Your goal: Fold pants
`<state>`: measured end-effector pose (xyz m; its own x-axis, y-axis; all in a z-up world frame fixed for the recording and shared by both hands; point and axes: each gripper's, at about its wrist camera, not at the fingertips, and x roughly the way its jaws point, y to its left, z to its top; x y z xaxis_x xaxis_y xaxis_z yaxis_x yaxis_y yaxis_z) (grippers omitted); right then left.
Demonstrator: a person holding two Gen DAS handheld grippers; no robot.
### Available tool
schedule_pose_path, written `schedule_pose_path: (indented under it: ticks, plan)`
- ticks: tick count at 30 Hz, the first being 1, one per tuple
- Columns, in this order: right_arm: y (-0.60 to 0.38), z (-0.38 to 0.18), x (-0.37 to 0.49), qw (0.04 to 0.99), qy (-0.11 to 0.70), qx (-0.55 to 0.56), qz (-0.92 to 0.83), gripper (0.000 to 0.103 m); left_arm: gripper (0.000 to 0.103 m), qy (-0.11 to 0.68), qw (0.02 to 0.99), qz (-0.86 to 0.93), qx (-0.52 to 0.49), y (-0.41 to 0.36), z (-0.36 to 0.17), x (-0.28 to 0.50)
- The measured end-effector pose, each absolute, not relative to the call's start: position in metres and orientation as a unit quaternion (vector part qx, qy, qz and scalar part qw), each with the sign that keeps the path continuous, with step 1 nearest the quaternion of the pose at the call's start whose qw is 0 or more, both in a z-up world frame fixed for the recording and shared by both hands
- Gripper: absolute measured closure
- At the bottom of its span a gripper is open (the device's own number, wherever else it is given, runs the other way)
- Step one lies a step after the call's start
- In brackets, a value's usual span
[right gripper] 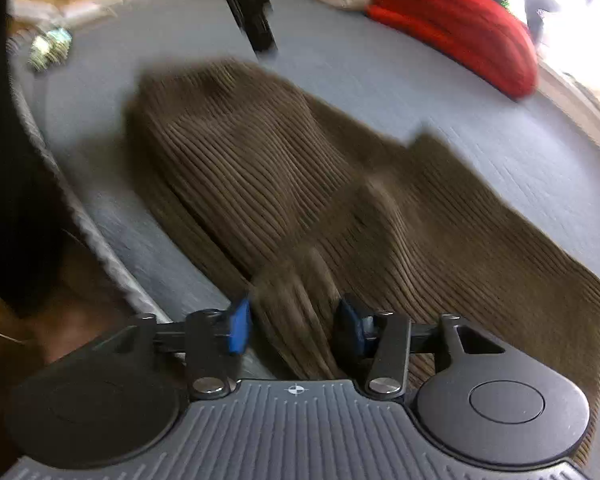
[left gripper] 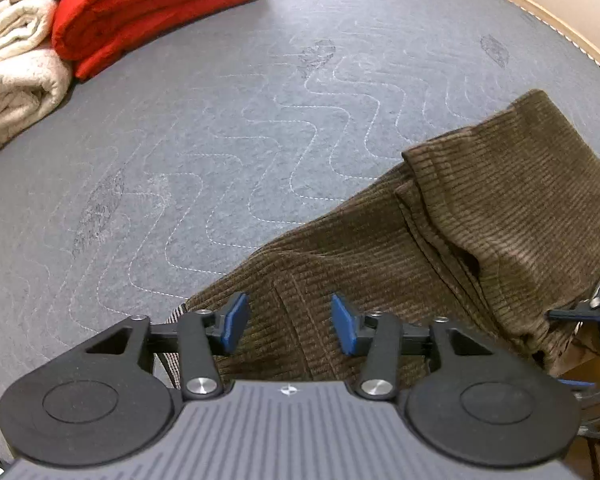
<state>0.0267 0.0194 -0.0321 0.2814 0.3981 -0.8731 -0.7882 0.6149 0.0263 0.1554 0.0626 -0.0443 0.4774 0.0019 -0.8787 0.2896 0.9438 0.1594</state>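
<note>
Brown corduroy pants [left gripper: 480, 220] lie folded over on a grey quilted mat [left gripper: 220, 120], with one layer doubled back on top. My left gripper [left gripper: 290, 318] hovers over the near edge of the pants, its blue pads apart and nothing pinched between them. In the blurred right wrist view the pants [right gripper: 260, 168] stretch away across the mat [right gripper: 480, 128]. My right gripper [right gripper: 294, 326] is open at their near end. A raised ridge of cloth sits in the gap between its pads, which do not clamp it.
A folded red cloth [left gripper: 152, 4] and cream folded cloths [left gripper: 16, 72] sit at the far left of the mat. The red cloth [right gripper: 460, 24] also shows at the upper right in the right wrist view. A black pole [right gripper: 248, 4] stands behind the pants. The mat's stitched tan edge [left gripper: 540, 4] curves along the right.
</note>
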Motion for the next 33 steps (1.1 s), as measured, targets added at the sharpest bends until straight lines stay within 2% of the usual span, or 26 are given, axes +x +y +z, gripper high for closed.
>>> schedule_pose_path:
  ticks: [15, 18, 20, 21, 22, 23, 28, 33]
  plan:
    - [-0.008, -0.044, 0.038, 0.793, 0.463, -0.158, 0.363, 0.052, 0.047, 0.514, 0.843, -0.068, 0.142, 0.076, -0.050, 0.151]
    - [-0.006, -0.051, 0.040, 0.796, 0.459, -0.166, 0.357, 0.048, 0.047, 0.516, 0.841, -0.067, 0.151, 0.073, -0.053, 0.153]
    - [-0.004, -0.057, 0.043, 0.791, 0.469, -0.160, 0.359, 0.051, 0.047, 0.516, 0.840, -0.064, 0.157, 0.071, -0.055, 0.155]
    - [-0.005, -0.057, 0.046, 0.790, 0.473, -0.148, 0.361, 0.057, 0.047, 0.517, 0.839, -0.062, 0.159, 0.071, -0.056, 0.156]
    - [-0.008, -0.054, 0.050, 0.789, 0.476, -0.126, 0.368, 0.078, 0.047, 0.518, 0.838, -0.062, 0.160, 0.070, -0.056, 0.157]
    - [-0.011, -0.047, 0.052, 0.795, 0.470, -0.111, 0.367, 0.080, 0.047, 0.517, 0.838, -0.062, 0.161, 0.069, -0.057, 0.158]
    - [-0.035, -0.007, 0.055, 0.819, 0.424, -0.060, 0.381, 0.082, 0.047, 0.515, 0.838, -0.068, 0.168, 0.066, -0.057, 0.159]
    - [-0.028, -0.025, 0.030, 0.753, 0.464, -0.137, 0.446, 0.080, 0.047, 0.518, 0.836, -0.068, 0.170, 0.064, -0.059, 0.163]
